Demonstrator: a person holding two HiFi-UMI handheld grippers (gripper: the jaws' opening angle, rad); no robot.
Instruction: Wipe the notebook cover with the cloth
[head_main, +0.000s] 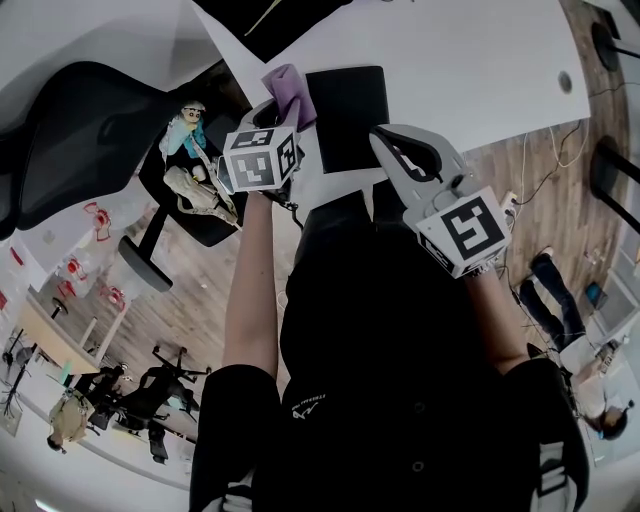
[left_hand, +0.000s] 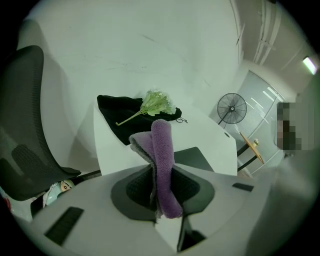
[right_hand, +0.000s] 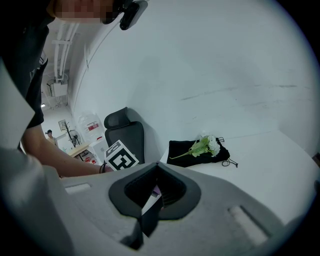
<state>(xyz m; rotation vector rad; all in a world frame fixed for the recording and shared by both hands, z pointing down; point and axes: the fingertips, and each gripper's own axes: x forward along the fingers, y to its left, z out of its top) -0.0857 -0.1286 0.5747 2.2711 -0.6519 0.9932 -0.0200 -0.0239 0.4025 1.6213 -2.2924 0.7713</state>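
Cloth, purple, fuzzy and folded, stands pinched in left claw; right claw closed.

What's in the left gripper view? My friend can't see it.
The left claw pinches a folded purple cloth, sticking up above a white table. Behind it, green flowers lie on a black bag.

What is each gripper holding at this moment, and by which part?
The left gripper pinches the purple cloth across its bunched middle, with a folded end poking out past the jaws. The right gripper holds nothing.
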